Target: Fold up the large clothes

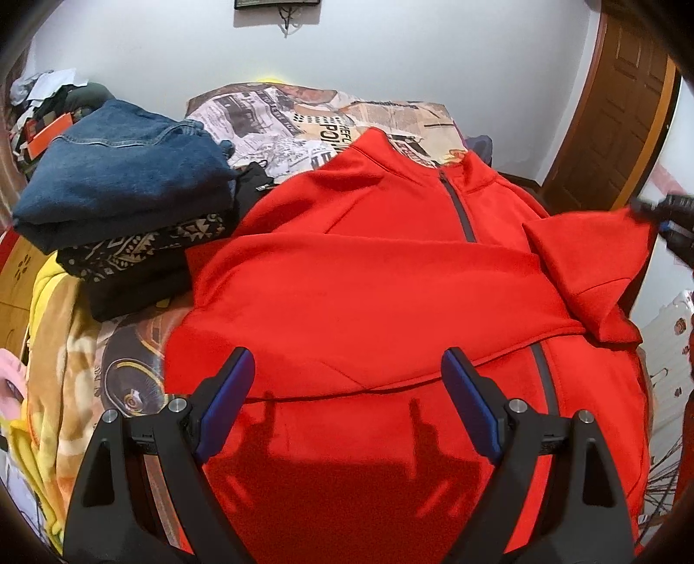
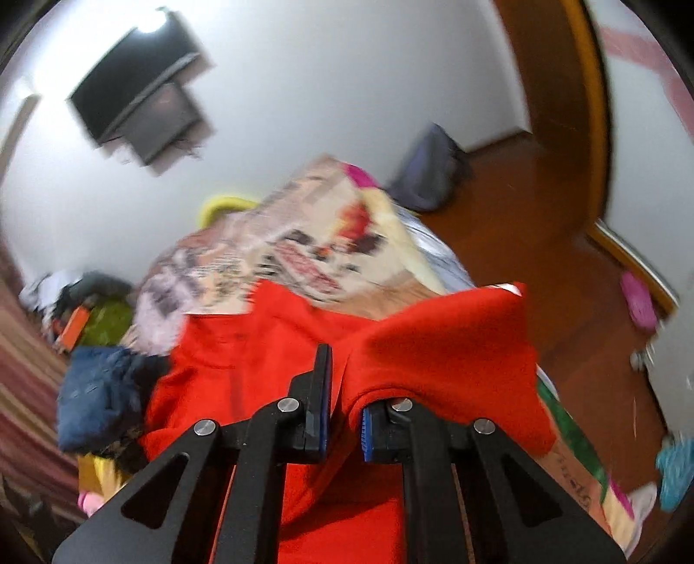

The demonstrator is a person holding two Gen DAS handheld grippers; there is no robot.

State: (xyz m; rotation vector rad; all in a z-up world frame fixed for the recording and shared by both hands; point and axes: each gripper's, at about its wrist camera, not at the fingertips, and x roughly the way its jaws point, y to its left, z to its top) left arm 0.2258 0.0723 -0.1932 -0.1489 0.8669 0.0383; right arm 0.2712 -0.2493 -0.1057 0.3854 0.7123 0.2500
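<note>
The left gripper (image 1: 347, 382) is hovering with fingers spread wide over the red zip-neck pullover (image 1: 368, 295) lying on the printed bedspread (image 1: 277, 117); farther right, the right gripper (image 2: 342, 390) is clamping its raised sleeve (image 2: 442, 347); folded jeans (image 1: 117, 182) are sitting beyond

White walls (image 1: 390, 56) close the room, with a dark screen (image 2: 139, 100) mounted high on one and a bright light (image 2: 152, 26) glaring at its top edge. A brown wooden door (image 1: 624, 104) stands at the right, above a reddish-brown floor (image 2: 538, 243). The bed carries a newspaper-print cover (image 1: 303, 121), with clutter (image 1: 39, 108) heaped in the left corner.
</note>
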